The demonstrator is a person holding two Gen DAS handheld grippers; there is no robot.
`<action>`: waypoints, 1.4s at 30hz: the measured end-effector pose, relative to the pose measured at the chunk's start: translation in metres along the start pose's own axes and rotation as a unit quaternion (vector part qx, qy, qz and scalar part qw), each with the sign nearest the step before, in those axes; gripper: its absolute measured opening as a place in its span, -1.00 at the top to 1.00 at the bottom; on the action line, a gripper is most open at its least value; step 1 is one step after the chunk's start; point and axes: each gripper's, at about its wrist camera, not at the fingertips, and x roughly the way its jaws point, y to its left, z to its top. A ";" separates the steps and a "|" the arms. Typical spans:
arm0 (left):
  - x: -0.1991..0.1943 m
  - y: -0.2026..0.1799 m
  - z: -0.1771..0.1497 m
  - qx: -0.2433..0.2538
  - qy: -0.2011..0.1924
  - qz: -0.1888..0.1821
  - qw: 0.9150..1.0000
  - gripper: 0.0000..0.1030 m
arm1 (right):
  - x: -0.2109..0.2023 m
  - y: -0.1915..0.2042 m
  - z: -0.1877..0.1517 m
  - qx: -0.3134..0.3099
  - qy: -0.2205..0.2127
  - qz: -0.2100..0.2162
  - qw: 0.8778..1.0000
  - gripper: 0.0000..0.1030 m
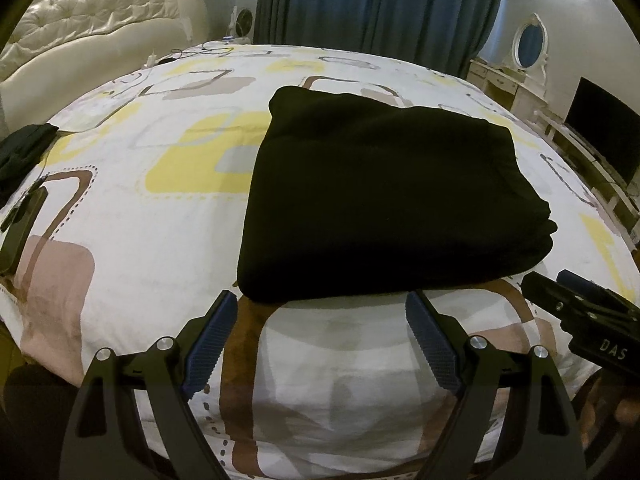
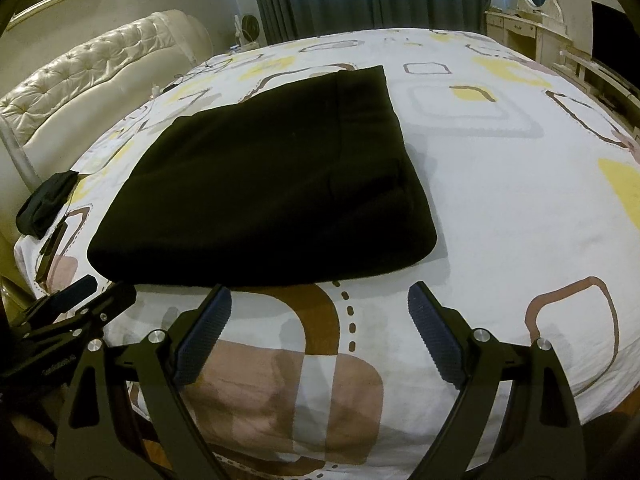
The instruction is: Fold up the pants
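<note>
Evidently finished: the black pants lie folded compactly on the bed, so left gripper and right gripper hover nearby, fingers spread, empty.

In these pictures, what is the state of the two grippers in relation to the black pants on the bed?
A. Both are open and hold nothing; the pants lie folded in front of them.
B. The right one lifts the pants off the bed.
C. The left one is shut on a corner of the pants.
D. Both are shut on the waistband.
A: the left gripper and the right gripper both show spread fingers with only bedsheet between them, and the black pants lie folded flat beyond the fingertips.
</note>
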 end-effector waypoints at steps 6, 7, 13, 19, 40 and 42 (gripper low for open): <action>0.003 -0.001 -0.001 0.005 0.005 0.006 1.000 -0.65 | 0.001 -0.001 0.000 0.001 0.001 0.001 1.000 -0.75; 0.003 0.000 -0.001 0.004 0.006 0.006 1.000 -0.65 | 0.001 0.000 -0.001 0.001 0.001 0.001 1.000 -0.75; 0.006 0.000 0.000 0.004 0.009 0.011 1.000 -0.65 | 0.002 0.001 -0.002 0.003 0.002 0.003 1.000 -0.75; 0.004 -0.002 0.000 0.014 0.000 0.012 1.000 -0.65 | 0.003 0.001 -0.003 0.004 0.001 0.004 1.000 -0.76; -0.013 -0.011 0.011 0.046 -0.047 0.022 0.998 -0.65 | -0.001 -0.005 0.000 0.010 0.000 0.010 1.000 -0.76; -0.014 -0.011 0.011 0.045 -0.047 0.019 0.998 -0.65 | -0.002 -0.004 0.000 0.010 -0.001 0.010 1.000 -0.76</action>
